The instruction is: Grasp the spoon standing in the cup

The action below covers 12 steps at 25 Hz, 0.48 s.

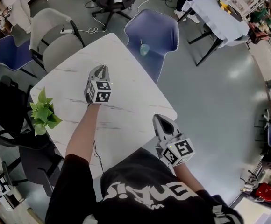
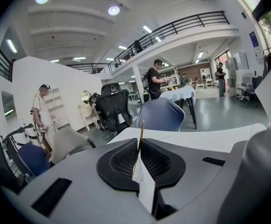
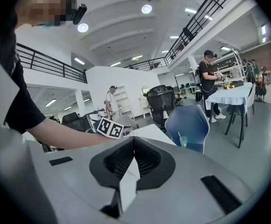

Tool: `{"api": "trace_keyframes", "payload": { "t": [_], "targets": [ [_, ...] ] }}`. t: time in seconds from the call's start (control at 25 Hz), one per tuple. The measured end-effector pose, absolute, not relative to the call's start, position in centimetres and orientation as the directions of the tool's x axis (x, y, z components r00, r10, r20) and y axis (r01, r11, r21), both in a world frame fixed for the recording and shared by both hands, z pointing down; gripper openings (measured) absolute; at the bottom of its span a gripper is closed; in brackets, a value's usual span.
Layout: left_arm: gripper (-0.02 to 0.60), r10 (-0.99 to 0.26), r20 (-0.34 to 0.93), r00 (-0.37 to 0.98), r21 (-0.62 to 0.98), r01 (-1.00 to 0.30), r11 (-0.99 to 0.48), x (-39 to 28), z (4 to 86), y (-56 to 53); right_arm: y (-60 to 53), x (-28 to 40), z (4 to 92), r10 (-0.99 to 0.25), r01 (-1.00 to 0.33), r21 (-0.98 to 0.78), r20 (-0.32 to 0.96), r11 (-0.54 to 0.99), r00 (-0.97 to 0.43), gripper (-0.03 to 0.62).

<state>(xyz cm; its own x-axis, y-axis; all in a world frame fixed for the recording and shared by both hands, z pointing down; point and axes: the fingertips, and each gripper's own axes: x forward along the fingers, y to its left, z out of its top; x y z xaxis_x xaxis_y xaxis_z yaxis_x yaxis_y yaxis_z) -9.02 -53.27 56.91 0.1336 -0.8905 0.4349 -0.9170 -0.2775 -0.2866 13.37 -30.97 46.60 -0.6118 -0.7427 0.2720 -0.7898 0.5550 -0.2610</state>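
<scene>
In the left gripper view a thin golden spoon handle [image 2: 141, 130] stands upright, pinched between the jaws of my left gripper [image 2: 140, 143], which is shut on it. The spoon's lower end and whatever it stands in are hidden under the jaws. From the head view the left gripper [image 1: 99, 69] rests over the middle of the white marble table [image 1: 131, 97], and the handle cannot be made out there. My right gripper [image 1: 159, 118] hovers near the table's near right corner. Its jaws [image 3: 133, 143] are shut with nothing between them.
A teal cup [image 1: 145, 49] with a stick in it sits on the blue chair [image 1: 159, 29] beyond the table's far right edge, also visible as the cup [image 3: 183, 142]. A green plant [image 1: 43, 113] stands at the table's left edge. Grey and black chairs ring the far side.
</scene>
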Motion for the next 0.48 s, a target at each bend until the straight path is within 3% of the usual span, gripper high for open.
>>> {"api": "trace_keyframes", "payload": {
  "t": [0.48],
  "targets": [
    [0.018, -0.906, 0.406, 0.122, -0.321, -0.909, -0.266, -9.4, 55.1, -52.8, -30.6, 13.4, 46.3, -0.744, -0.787, -0.263, 0.261, 0.558, -0.615, 0.012]
  ]
}}
